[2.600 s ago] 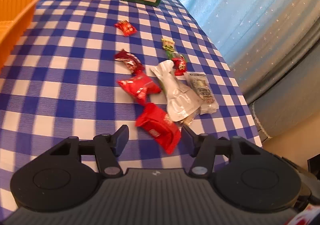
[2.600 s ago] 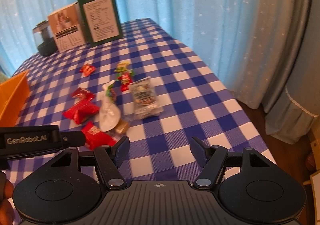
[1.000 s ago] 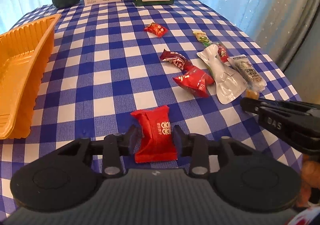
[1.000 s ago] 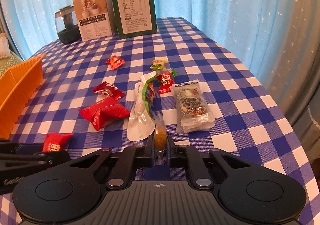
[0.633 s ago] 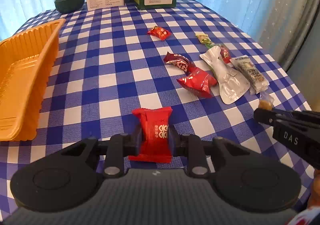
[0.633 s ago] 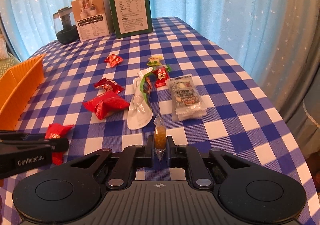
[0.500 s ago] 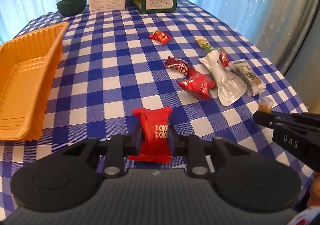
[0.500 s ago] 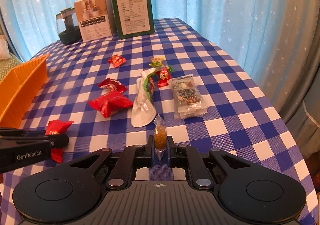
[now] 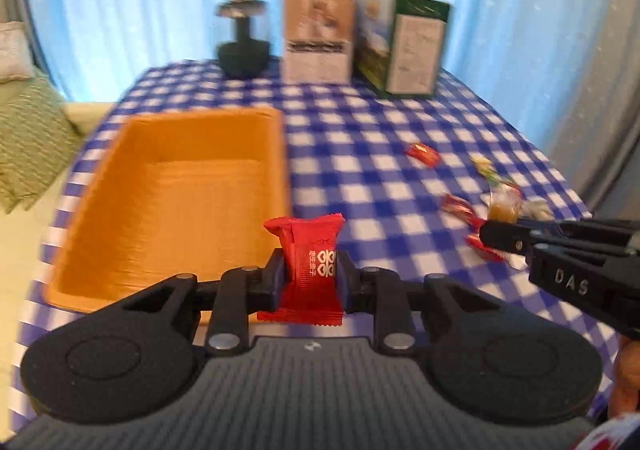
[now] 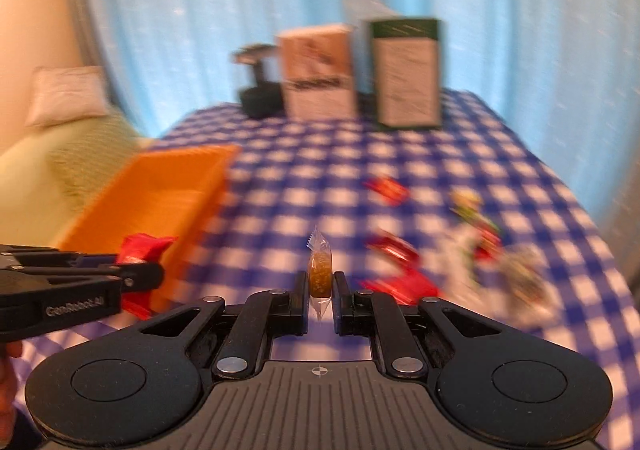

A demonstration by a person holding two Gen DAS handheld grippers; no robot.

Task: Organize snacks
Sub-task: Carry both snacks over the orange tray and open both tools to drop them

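Counter (image 9: 360, 122) under a blue-and-white checked cloth, backed by a pale blue curtain. Large orange ribbed plastic tray (image 9: 276, 154) sat at its left side; interior looked bare in both views, so nothing sorted into it as far as could be seen.

At the far edge stood a dark green printed carton (image 9: 404, 46), a beige-and-white product box (image 9: 318, 38) and a dark domed jar-like gadget (image 9: 242, 42) (none seemed part of the job).

Left claw (image 9: 311, 282) was clamped on a red foil-wrapped snack pack with white characters (image 9: 310, 258), held upright off the counter, just in front of the tray's near right corner. Right claw (image 10: 320, 290) was pinched tight on a small amber candy in a clear wrapper (image 10: 319, 270), also lifted, over open cloth to the right of the tray.

Left on the counter, toward the right edge: a scatter of small wrapped snacks (image 9: 460, 206), red ones mostly, a green-yellow one, some pale packets (blur made an exact count impossible).

Judgement: early stage. Two pieces in hand and headed trayward, none delivered; the whole scatter remained to collect.
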